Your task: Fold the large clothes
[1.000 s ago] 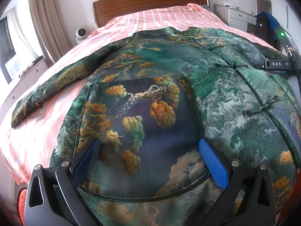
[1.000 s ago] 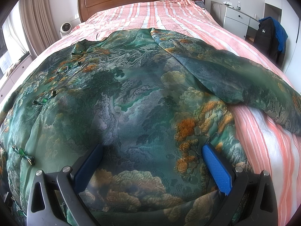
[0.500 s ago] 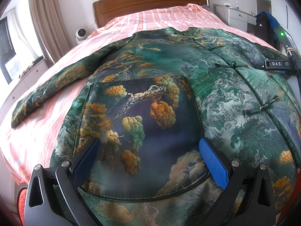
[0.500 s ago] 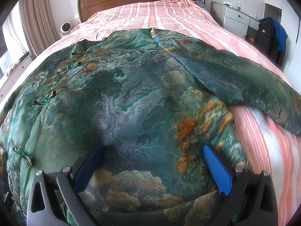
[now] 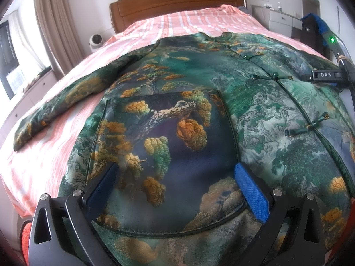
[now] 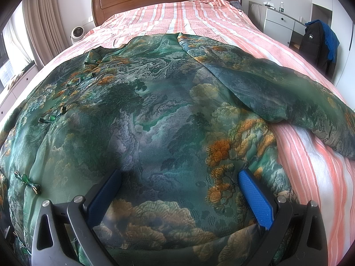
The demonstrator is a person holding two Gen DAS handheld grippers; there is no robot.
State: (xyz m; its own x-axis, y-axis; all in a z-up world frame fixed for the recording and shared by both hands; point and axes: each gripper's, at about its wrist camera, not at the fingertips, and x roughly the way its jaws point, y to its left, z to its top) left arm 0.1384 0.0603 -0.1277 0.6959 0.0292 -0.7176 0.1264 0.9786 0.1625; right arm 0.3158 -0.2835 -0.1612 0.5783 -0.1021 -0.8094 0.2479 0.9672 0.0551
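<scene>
Over the green jacket (image 5: 255, 115) on the bed (image 6: 199, 20), left tool (image 5: 175, 186) and right tool (image 6: 179, 190), fingers wide apart, empty.

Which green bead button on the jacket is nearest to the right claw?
The lowest one visible, at the left edge near the right claw. The other buttons sit farther up the jacket, toward the collar.

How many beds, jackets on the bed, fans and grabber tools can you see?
Beds: 1, the wooden-headboard bed with a pink striped sheet.
Jackets on the bed: 1, the green landscape-print jacket with knot buttons, spread flat.
Fans: 1, the small round white fan beside the bed.
Tools: 2, the left tool and the right tool, both open.
Total: 5.
</scene>
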